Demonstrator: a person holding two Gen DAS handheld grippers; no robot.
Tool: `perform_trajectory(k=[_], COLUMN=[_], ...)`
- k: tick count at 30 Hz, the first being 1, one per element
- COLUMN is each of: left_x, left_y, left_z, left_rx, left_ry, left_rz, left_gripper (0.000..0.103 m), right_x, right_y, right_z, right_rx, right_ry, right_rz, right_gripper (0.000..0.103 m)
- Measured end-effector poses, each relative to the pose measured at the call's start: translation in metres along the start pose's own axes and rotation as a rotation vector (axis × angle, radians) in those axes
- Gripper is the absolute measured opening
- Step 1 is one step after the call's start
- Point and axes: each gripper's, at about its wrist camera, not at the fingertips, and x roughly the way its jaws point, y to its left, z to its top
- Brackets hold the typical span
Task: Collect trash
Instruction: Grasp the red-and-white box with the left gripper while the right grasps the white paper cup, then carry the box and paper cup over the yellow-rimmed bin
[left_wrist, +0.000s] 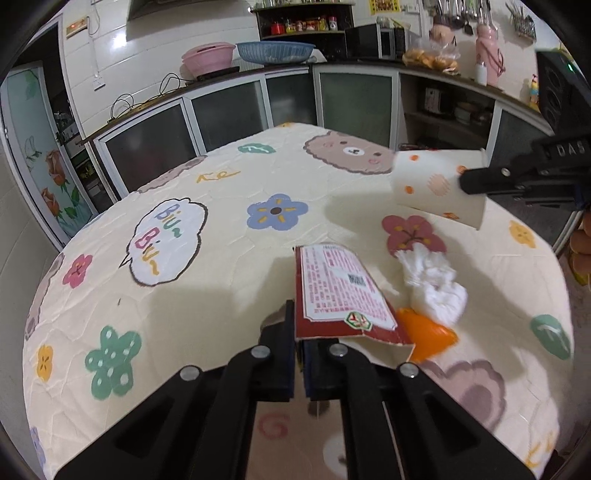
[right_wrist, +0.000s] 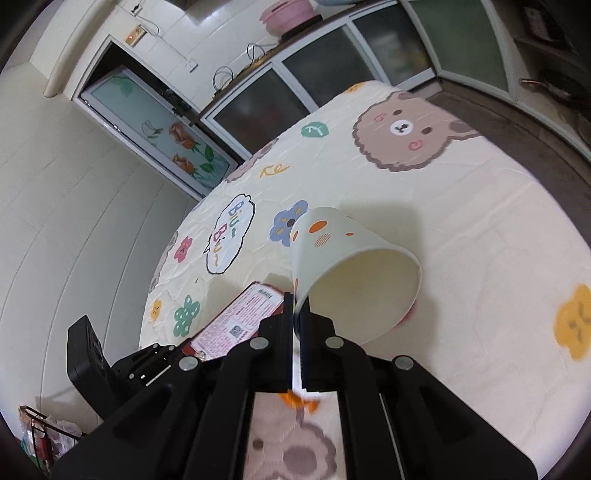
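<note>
Trash sits gathered near one edge of your round surface (left_wrist: 221, 177), which is covered in a cream cloth printed with bears and flowers. Take the red flat packet (left_wrist: 340, 291) as your landmark: your left gripper (left_wrist: 299, 354) has its jaws closed on the packet's near edge, holding it tilted with the printed label facing up. Just beside the packet, on the side away from the "Biu Biu" speech bubble (left_wrist: 166, 243), lies a crumpled white tissue (left_wrist: 432, 284), and an orange scrap (left_wrist: 424, 336) lies partly tucked under the packet's corner, touching the tissue. Beyond the tissue from the packet, your right gripper (right_wrist: 297, 317) has its jaws closed on the rim wall of a white paper cup (right_wrist: 343, 254) with orange spots; the cup is tipped on its side, mouth toward your right camera, and it hangs above the cloth, casting a shadow. Past the surface, well apart from the packet, a counter carries a pink bowl (left_wrist: 208, 57), a blue basket (left_wrist: 275, 51) and a bag of bread (left_wrist: 430, 57).
</note>
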Motion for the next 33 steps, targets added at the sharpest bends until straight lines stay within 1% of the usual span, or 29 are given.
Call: perform_trajectory(k=[7,12,15,18,20,23,28,33], left_x=[-0.050,-0.079,-0.097,-0.113,-0.121,-0.129,-0.132,-0.125], left_y=[-0.003,-0.014,-0.029,-0.052,-0.069,-0.103,-0.161,-0.225], left_z=[-0.023,-0.035,-0.043,-0.047,-0.048,-0.048,-0.048,-0.046], left_rx=[-0.026,-0.025,-0.007,0.028,0.047,0.097,0.177,0.262], left_ry=[-0.065,-0.091,-0.105,-0.123,-0.128,-0.133,-0.134,-0.118], left_rz=[-0.023,-0.053,-0.092,-0.129,-0.168,-0.229,-0.322,-0.424], left_gripper=[0.001,0.001,0.001,0.001,0.001,0.001,0.001,0.001], right_x=[-0.074,-0.130,-0.162,-0.191,-0.211,-0.239,-0.282,-0.309], right_y=[-0.005,-0.019,-0.034,-0.052,-0.065,-0.088,-0.123,-0.153], right_z=[-0.051,-0.094,-0.121,-0.146,-0.162,-0.185,-0.222,-0.251], right_rx=[0.012,0.026,0.055,0.084,0.107,0.155,0.230,0.289], right_ry=[-0.086,-0.139,-0.174,-0.202,-0.228,-0.253,-0.302,-0.334], right_rz=[0.013,-0.016,-0.045,-0.071,-0.106,-0.137,-0.201,-0.242], right_gripper=[0.002,0.002,0.002,0.002,0.002,0.002,0.002,0.002])
